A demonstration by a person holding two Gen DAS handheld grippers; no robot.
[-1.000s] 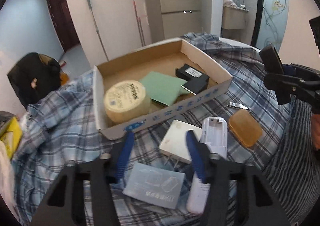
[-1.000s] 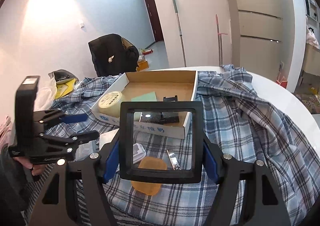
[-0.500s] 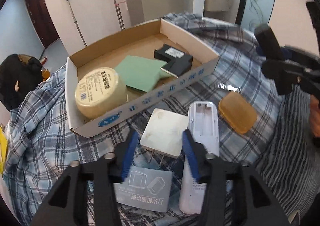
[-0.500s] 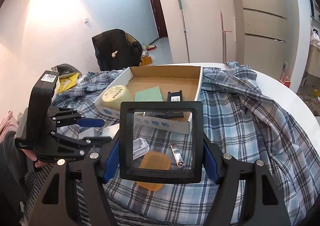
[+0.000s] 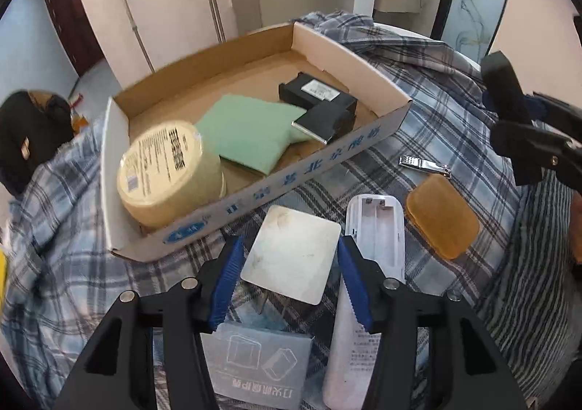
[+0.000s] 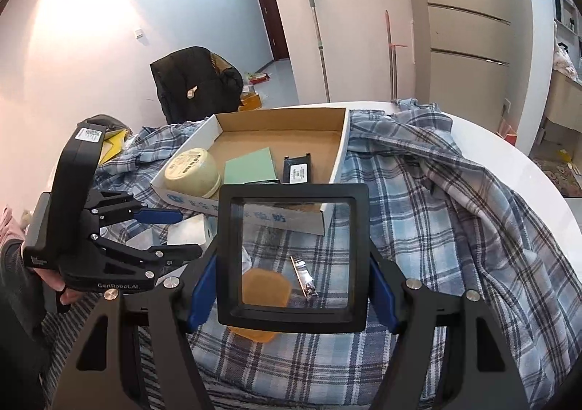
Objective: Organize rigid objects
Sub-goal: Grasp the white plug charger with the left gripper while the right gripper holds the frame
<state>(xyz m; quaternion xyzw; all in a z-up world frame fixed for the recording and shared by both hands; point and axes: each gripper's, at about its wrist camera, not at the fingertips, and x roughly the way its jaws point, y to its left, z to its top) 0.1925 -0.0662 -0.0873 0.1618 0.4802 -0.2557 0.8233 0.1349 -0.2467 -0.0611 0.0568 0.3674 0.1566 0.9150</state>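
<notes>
While the right claw [image 6: 291,286] sits there clamped on a square black-framed magnifier [image 6: 293,257], gripped by its side edges with the lens upright in front of the camera, the real action looks like it's on the left side: the left claw [image 5: 287,279] is poised over a white plug adapter [image 5: 293,259], with its blue pads [image 5: 227,279] spread on either side of the block and not pressing on it as far as I can see, so it's open around the thing rather than holding it. My read is we're at the pre-grasp step of putting one more loose item into the cardboard box [image 5: 385,88]. The next move probably needs the claw to drop a bit further, square up on the adapter's flat sides and squeeze, then lift it over the box's near wall. The adapter itself is a rounded white square slab, a bit scuffed and stained on top, lying flat on the plaid cloth [image 5: 418,57] that covers the bench, with its metal prongs poking out toward the camera. It's just in front of the box and right beside a white remote [image 5: 374,228] with its battery cover off. Already in the box: a yellowish tape roll [image 5: 171,170], a green pad [image 5: 251,133] and a black device [image 5: 320,104]. Still out on the cloth are an orange case [image 5: 442,217], nail clippers [image 5: 423,164] and a clear packet [image 5: 260,362]. The remote is tight against the right pad, so it could get nudged.
</notes>
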